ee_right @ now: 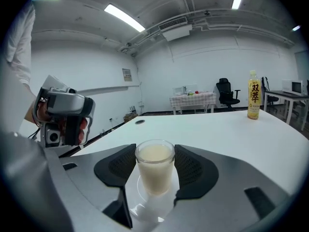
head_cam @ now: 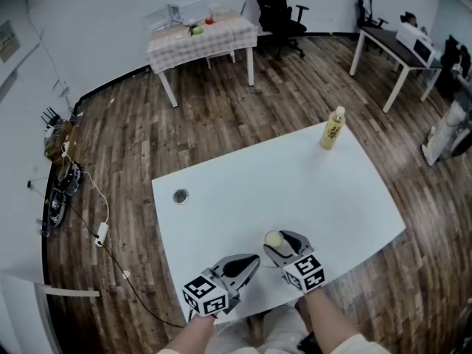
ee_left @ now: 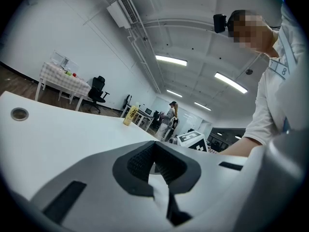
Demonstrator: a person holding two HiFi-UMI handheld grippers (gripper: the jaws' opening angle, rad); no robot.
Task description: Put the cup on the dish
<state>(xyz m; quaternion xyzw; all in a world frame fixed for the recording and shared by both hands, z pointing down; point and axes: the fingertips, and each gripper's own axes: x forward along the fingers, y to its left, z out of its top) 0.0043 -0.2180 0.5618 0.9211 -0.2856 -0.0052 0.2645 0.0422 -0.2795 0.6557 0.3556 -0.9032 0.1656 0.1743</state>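
Observation:
A clear cup (ee_right: 155,168) filled with a milky white liquid stands upright between the dark pads of my right gripper (ee_right: 154,164), which is shut on it. Directly under the cup lies a small white dish (ee_right: 143,203) on the white table (head_cam: 243,190); whether the cup touches it I cannot tell. In the head view the cup (head_cam: 274,239) shows at the right gripper (head_cam: 280,240) near the table's front edge, and the dish is hidden there. My left gripper (head_cam: 252,261) hovers just left of it, shut and empty, its pads (ee_left: 145,161) together.
A yellow drink bottle (head_cam: 332,128) stands at the table's far right corner. A round cable hole (head_cam: 181,196) sits near the left edge. Beyond the table are wood floor, a checked table (head_cam: 200,41) and office chairs (head_cam: 279,12).

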